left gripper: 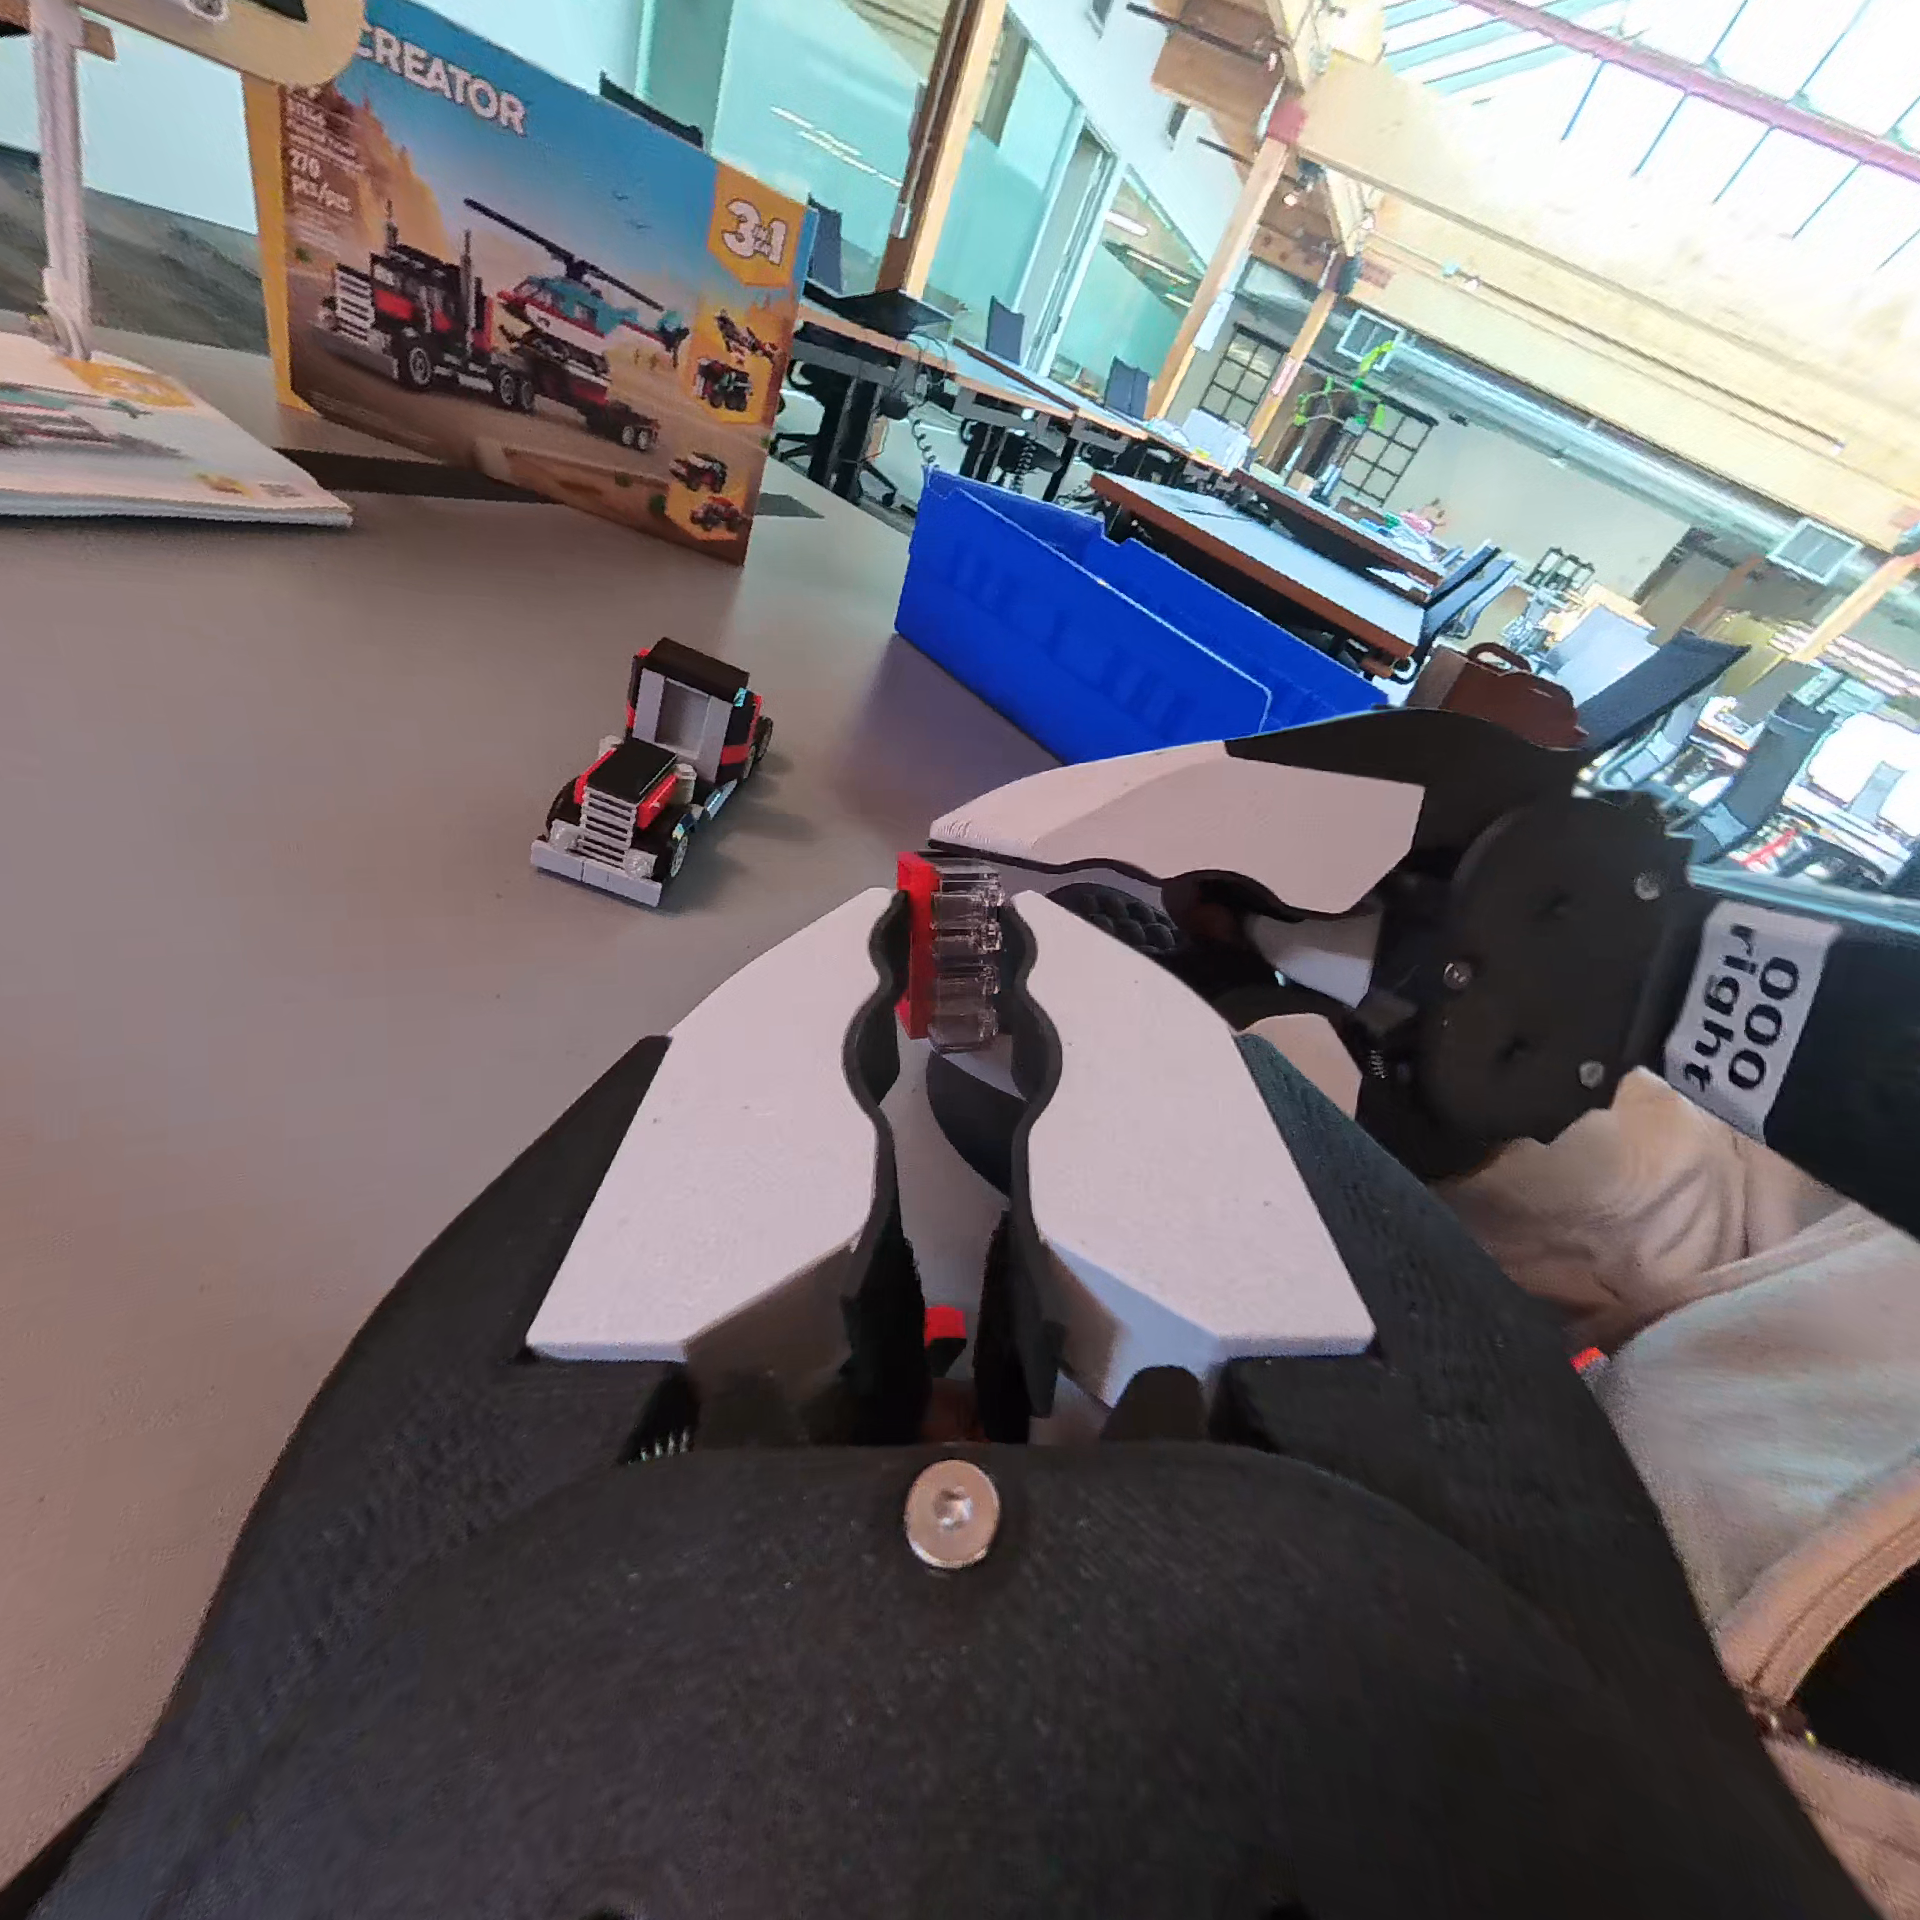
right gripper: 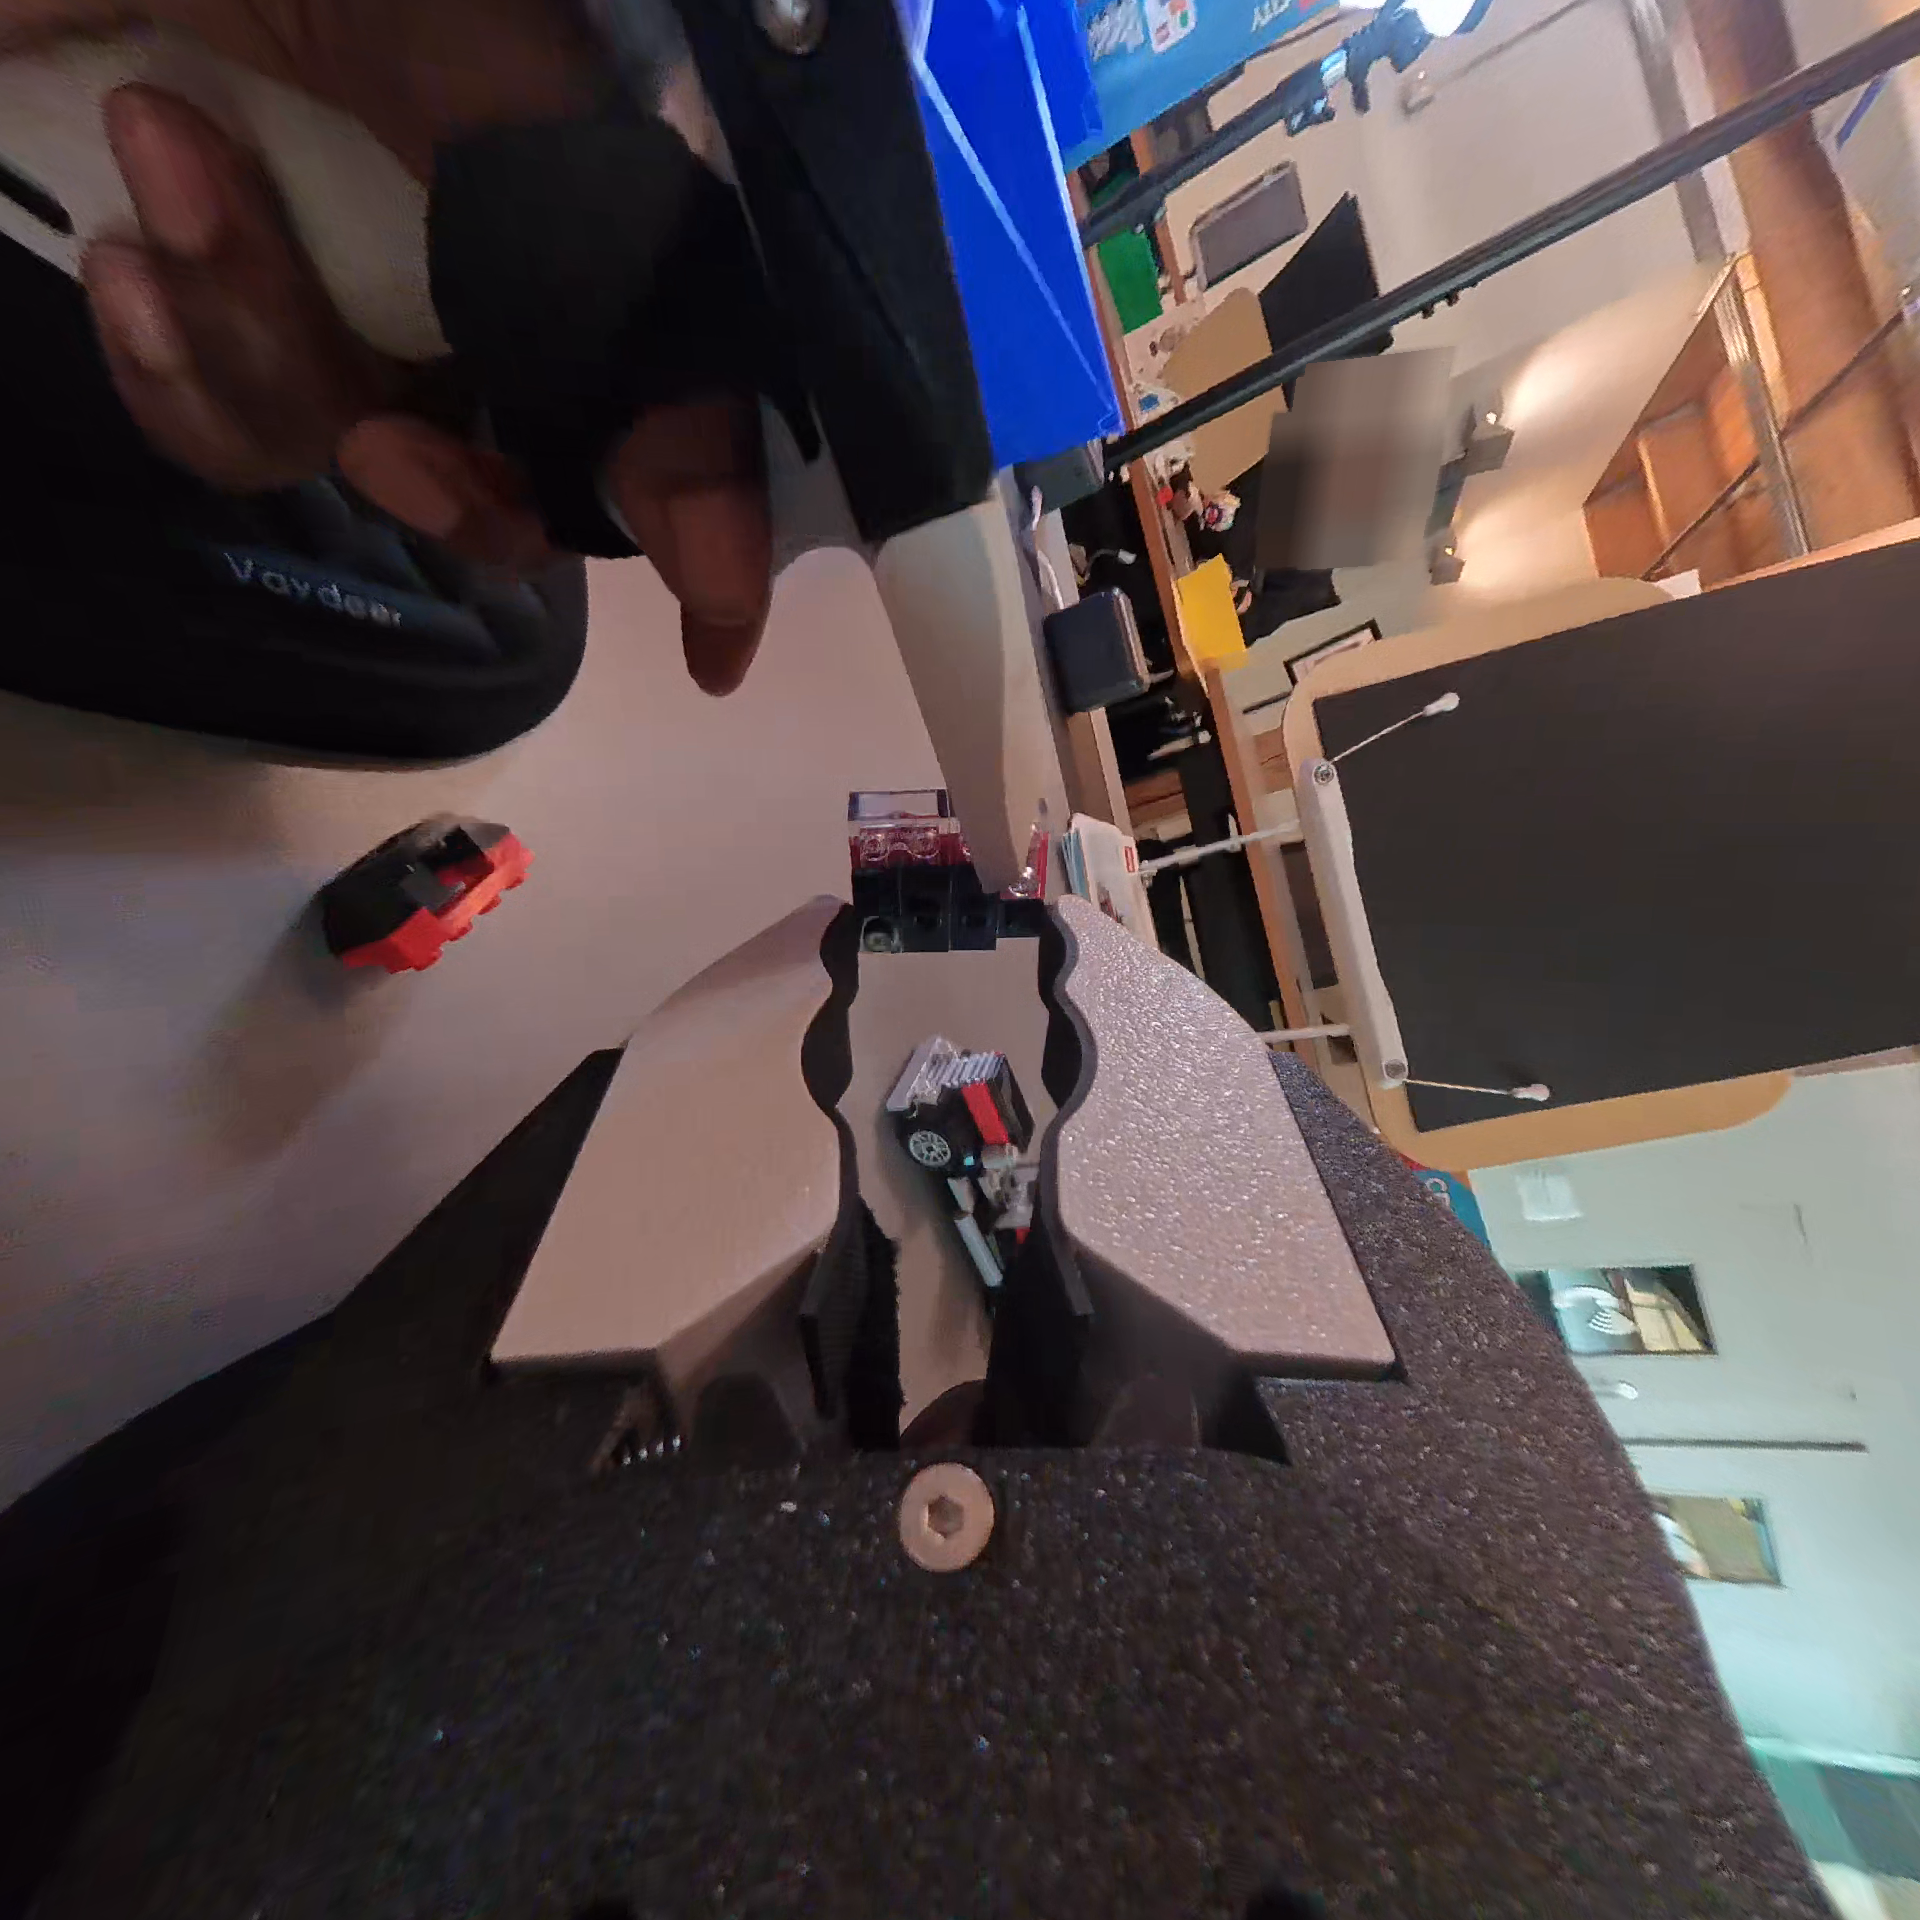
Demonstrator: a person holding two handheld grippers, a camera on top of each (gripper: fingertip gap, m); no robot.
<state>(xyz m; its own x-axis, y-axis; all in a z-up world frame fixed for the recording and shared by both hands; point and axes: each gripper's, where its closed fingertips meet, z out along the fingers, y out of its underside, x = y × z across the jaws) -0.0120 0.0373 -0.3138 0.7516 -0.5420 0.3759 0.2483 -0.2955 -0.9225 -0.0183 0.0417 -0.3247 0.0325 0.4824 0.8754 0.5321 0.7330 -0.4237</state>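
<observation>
At nine o'clock on the smooth grey table [left gripper: 208, 727] lies a glossy instruction booklet [left gripper: 156, 457], and just past it toward eleven o'clock stands a printed cardboard box [left gripper: 520, 312] with a truck and helicopter pictured on its face. Nearer the middle sits a small brick-built truck [left gripper: 649, 774], black and red with a ribbed grey grille, blocky and studded, resting alone on the tabletop. Toward one o'clock a blue plastic bin [left gripper: 1091, 644] with moulded ribs stands at the table's far edge. Beyond it stretches a bright open hall of long desks, timber beams and tall windows.

The left gripper [left gripper: 951, 961] has matte white fingers with wavy black pads, closed on a small piece made of a flat red plate backed by a row of clear studded bricks [left gripper: 951, 961], held upright with the pads pressed to either side. Coming in from three o'clock, the right gripper [right gripper: 945, 920], of grainy black body and white fingers, clamps a black studded brick assembly [right gripper: 925, 914] across its tips; this meets the red-and-clear piece from the side. At nine o'clock in the right wrist view, a loose red and black wedge of bricks [right gripper: 426, 894] lies on the table, near a dark padded cushion [right gripper: 260, 644].
</observation>
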